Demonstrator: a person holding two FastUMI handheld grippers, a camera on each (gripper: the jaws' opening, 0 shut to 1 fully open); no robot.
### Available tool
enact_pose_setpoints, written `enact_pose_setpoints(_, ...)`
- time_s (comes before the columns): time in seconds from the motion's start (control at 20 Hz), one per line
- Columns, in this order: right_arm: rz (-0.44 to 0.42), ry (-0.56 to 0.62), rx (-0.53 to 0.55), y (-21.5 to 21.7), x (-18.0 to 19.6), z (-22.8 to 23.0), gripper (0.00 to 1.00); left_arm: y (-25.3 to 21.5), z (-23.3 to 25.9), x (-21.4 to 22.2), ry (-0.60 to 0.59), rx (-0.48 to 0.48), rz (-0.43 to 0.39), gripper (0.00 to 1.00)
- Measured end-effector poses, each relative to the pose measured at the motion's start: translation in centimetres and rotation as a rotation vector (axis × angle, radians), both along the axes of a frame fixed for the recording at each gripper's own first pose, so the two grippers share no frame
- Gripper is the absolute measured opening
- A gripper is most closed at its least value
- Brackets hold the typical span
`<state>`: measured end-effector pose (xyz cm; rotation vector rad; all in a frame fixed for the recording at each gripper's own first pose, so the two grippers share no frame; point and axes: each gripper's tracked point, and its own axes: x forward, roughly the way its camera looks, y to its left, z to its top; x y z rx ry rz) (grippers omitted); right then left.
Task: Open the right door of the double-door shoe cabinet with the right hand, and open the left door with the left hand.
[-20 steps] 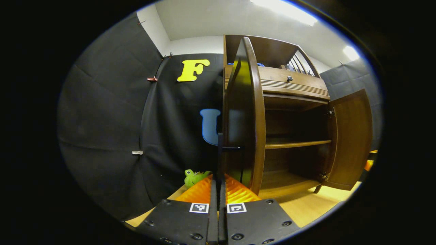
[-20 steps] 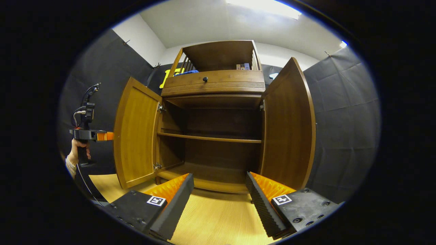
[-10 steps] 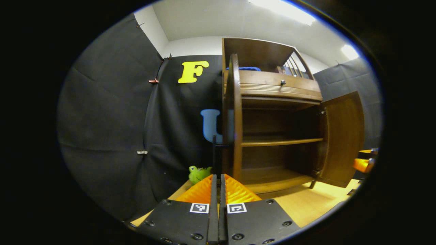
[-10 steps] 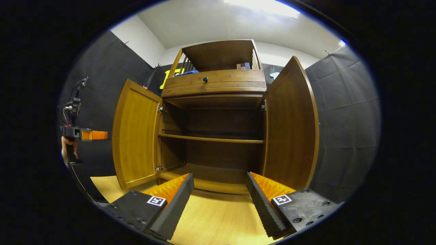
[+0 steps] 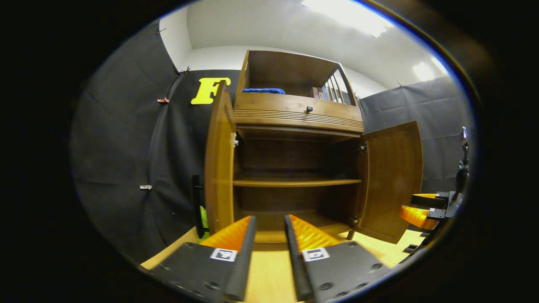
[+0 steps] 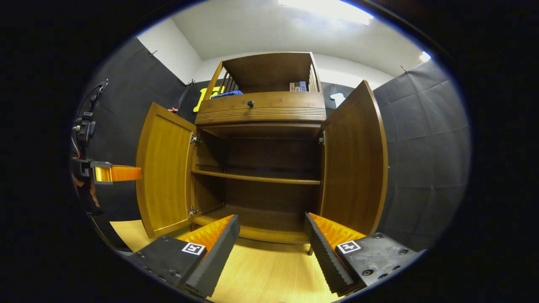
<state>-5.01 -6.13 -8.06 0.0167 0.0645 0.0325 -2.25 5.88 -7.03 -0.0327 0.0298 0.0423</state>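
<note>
The cabinet [image 6: 261, 126] stands against the black cloth wall [image 6: 425, 139] on a light wooden floor [image 6: 269, 277], with both doors swung wide. In the right gripper view the left door [image 6: 164, 168] hangs out on its hinges at the left and the right door [image 6: 356, 160] at the right, their inner faces turned toward the opening. Between them lies a dark interior with one shelf [image 6: 257, 178] across the middle and a bottom board [image 6: 257, 229] below. Above the opening runs a drawer [image 6: 261, 107] with a small round knob [image 6: 250, 103], and over that an open top bay [image 6: 269, 71] holding a blue thing [image 6: 227, 94] and a few small boxes [image 6: 297, 86].

In the left gripper view the left door [image 5: 219, 160] is seen nearly edge-on, the right door [image 5: 393, 181] open at an angle, and the shelf [image 5: 294, 182] between them.

The right claw [image 6: 271, 244] hangs low before the cabinet, its fingers well apart, holding nothing and touching neither door. The left claw [image 5: 269, 240] has its fingers parted by a narrow gap, empty, aimed at the bottom board. In the right gripper view the left claw [image 6: 122, 173] sits just outside the left door, apart from it, held by a hand [image 6: 84, 189]. In the left gripper view the right claw [image 5: 419, 208] shows beyond the right door's edge.

A green thing [image 5: 203, 219] peeks out low behind the left door.
</note>
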Motion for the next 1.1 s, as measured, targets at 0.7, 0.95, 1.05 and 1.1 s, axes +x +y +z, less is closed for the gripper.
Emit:
enact_pose_setpoints(0.7,-0.051,-0.061,0.065,0.7,0.1,5.5,0.96,-4.7,2.4,2.5,0.0,-0.014,-0.041,0.98)
enact_pose_setpoints(0.95,-0.046,-0.055,0.06,1.0,0.5,5.7,0.99,-4.3,2.1,2.7,0.017,-0.023,-0.03,0.96)
enact_pose_setpoints(1.05,-0.045,-0.052,0.049,1.2,0.6,5.6,0.97,-4.5,1.9,2.8,0.017,-0.009,-0.027,0.98)
enact_pose_setpoints(1.1,-0.043,-0.05,0.045,1.2,0.7,5.5,0.97,-4.6,1.8,2.8,0.018,-0.003,-0.031,0.96)
